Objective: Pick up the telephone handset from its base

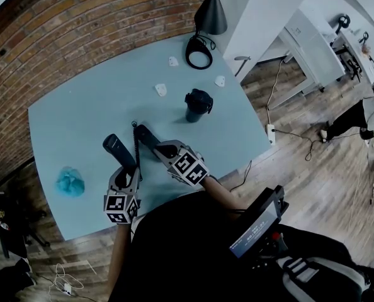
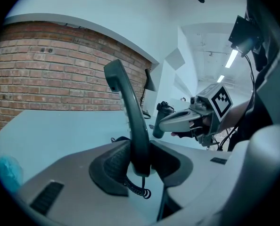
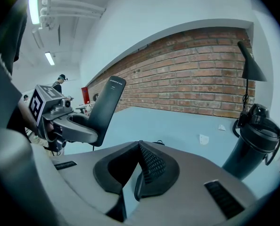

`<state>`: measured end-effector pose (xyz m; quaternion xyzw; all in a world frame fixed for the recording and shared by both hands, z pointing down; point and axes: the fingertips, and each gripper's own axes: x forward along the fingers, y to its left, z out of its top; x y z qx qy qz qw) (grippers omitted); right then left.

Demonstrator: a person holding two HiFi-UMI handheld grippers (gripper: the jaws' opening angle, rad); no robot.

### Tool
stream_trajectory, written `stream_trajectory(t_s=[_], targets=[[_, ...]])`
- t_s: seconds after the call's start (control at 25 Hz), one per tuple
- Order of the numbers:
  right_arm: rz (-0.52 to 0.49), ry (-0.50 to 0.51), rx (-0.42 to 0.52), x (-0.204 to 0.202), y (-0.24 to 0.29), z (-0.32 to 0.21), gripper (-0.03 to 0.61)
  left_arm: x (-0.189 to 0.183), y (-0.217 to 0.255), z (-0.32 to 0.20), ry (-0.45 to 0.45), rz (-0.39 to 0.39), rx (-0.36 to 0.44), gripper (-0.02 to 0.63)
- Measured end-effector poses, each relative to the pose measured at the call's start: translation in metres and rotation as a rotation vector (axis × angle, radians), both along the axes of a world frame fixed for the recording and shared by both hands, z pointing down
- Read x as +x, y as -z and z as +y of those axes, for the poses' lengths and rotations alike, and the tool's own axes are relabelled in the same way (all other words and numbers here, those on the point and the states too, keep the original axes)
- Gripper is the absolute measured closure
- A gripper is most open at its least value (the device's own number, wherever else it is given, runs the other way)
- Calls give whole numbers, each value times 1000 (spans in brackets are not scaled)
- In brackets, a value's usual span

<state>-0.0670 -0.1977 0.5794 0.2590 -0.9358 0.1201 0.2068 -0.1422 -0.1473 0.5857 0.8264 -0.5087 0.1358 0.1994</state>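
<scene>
In the head view, your left gripper (image 1: 126, 166) holds the telephone handset (image 1: 115, 147) over the table (image 1: 73, 106). Its coiled cord (image 1: 135, 142) runs to what looks like the base (image 1: 146, 135), beside your right gripper (image 1: 164, 150). If you raise it higher, the cord may drag that base.

In the left gripper view, the jaws clamp the upright handset's lower end, so it could pivot.

In the right gripper view, the jaws are pressed together on nothing. The black travel mug (image 3: 253, 140) stands near and is easy to knock.
</scene>
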Motion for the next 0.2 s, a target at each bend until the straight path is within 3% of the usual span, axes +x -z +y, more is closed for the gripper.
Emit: stream_trajectory(t_s=[0.2], targets=[[20,-19,13,6,-8,-5,560,7,5,1,-31,-9,16,468]])
